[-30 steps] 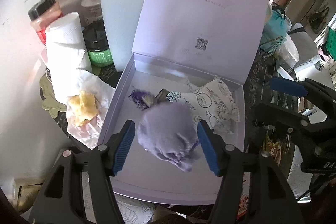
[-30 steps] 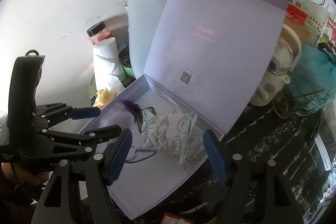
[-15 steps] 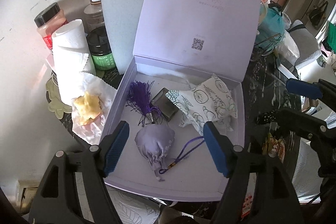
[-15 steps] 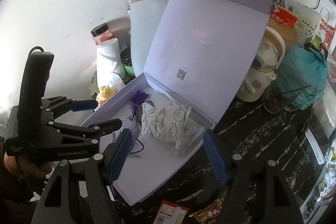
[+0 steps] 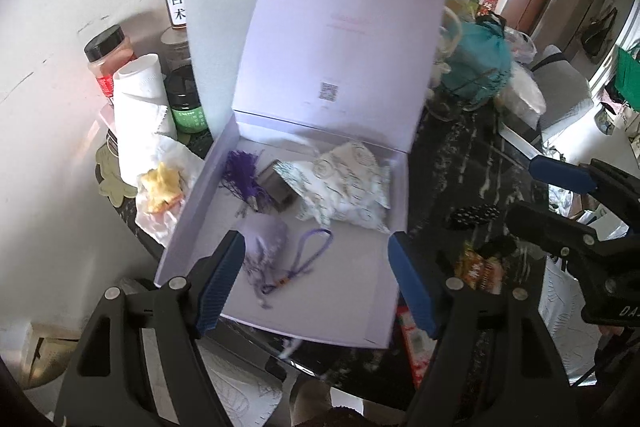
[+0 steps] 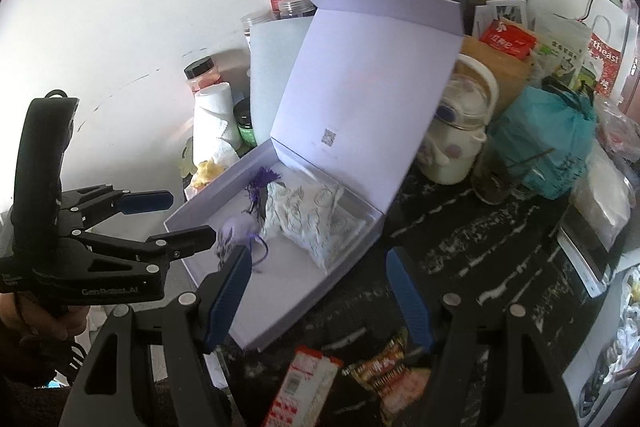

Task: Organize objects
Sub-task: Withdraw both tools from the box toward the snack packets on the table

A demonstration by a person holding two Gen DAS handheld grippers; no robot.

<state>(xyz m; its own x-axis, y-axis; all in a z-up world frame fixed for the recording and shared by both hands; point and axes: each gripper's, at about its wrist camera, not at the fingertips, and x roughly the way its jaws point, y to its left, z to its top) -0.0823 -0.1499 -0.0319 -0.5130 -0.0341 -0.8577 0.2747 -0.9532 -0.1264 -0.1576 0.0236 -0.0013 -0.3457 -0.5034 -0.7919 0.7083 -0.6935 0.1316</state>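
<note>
An open lavender gift box (image 5: pixel 344 307) stands on the dark table with its lid up. Inside lie a lilac sachet pouch (image 5: pixel 266 243) with a purple cord, a purple tassel (image 5: pixel 240 173), a small dark box (image 5: pixel 278 183) and a white patterned pillow bag (image 5: pixel 348 187). My left gripper (image 5: pixel 316 283) is open and empty, above the box's front edge. My right gripper (image 6: pixel 320 291) is open and empty, over the box's near corner. The box (image 6: pixel 280 291), pouch (image 6: pixel 238 227) and pillow bag (image 6: pixel 312 211) also show in the right wrist view.
Jars (image 5: pixel 110 61), a paper roll (image 5: pixel 140 99) and a tissue with yellow food (image 5: pixel 162 183) sit left of the box. A white kettle (image 6: pixel 460 143) and teal bag (image 6: pixel 548 143) stand right. Snack packets (image 6: pixel 384 371) lie on the table in front.
My left gripper has let go of the lilac pouch, which now lies in the box, and drawn back. Both grippers have pulled away from the box.
</note>
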